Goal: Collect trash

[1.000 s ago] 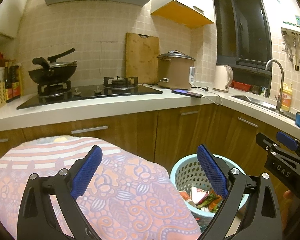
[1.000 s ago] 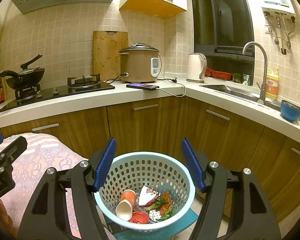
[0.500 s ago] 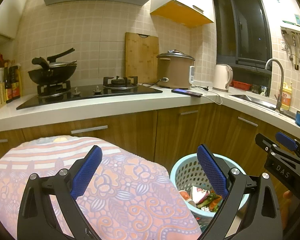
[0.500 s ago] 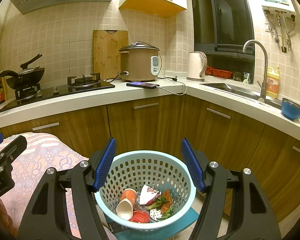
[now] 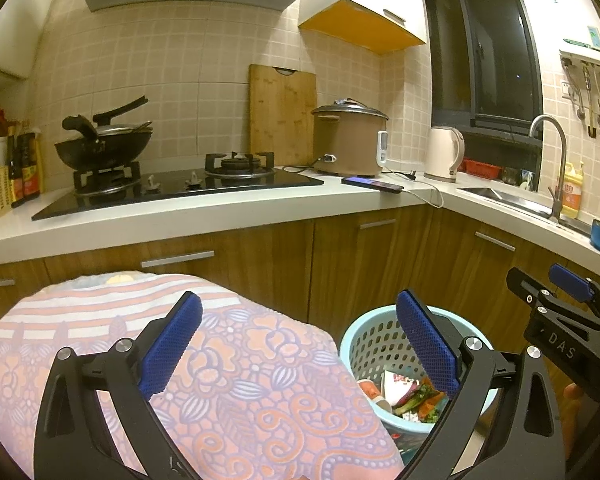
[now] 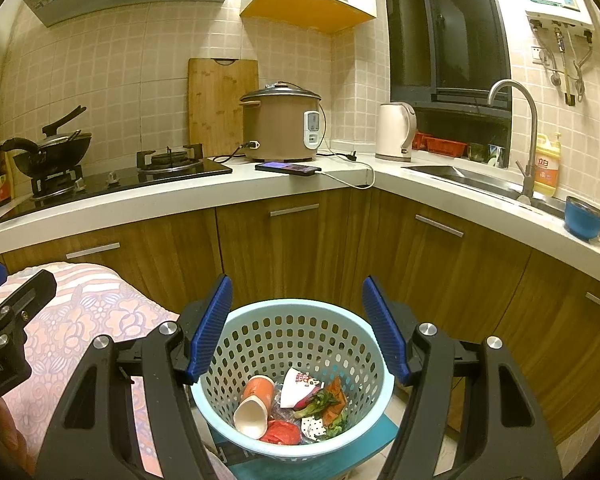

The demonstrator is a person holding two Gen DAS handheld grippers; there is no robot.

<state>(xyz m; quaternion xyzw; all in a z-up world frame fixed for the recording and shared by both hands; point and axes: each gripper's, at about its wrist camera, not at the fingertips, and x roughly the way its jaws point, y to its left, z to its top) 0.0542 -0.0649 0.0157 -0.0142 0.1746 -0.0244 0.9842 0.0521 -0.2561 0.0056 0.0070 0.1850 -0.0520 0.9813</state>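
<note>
A light blue perforated basket (image 6: 356,344) stands on the floor in front of the wooden cabinets. Inside lie an orange paper cup (image 6: 254,404), a white wrapper (image 6: 300,386), vegetable scraps (image 6: 324,404) and something red. My right gripper (image 6: 296,328) hovers above the basket rim, open, nothing between its blue pads. My left gripper (image 5: 300,344) is open too, held over a flower-patterned cloth (image 5: 228,384), with the basket (image 5: 370,344) at its right finger. Each gripper shows at the edge of the other's view.
A white L-shaped counter (image 6: 188,196) carries a gas hob with a wok (image 6: 52,152), a cutting board, a rice cooker (image 6: 280,124), a charging phone (image 6: 288,168), a kettle (image 6: 396,132), a sink with tap (image 6: 516,128) and a blue bowl (image 6: 584,216). A teal mat lies under the basket.
</note>
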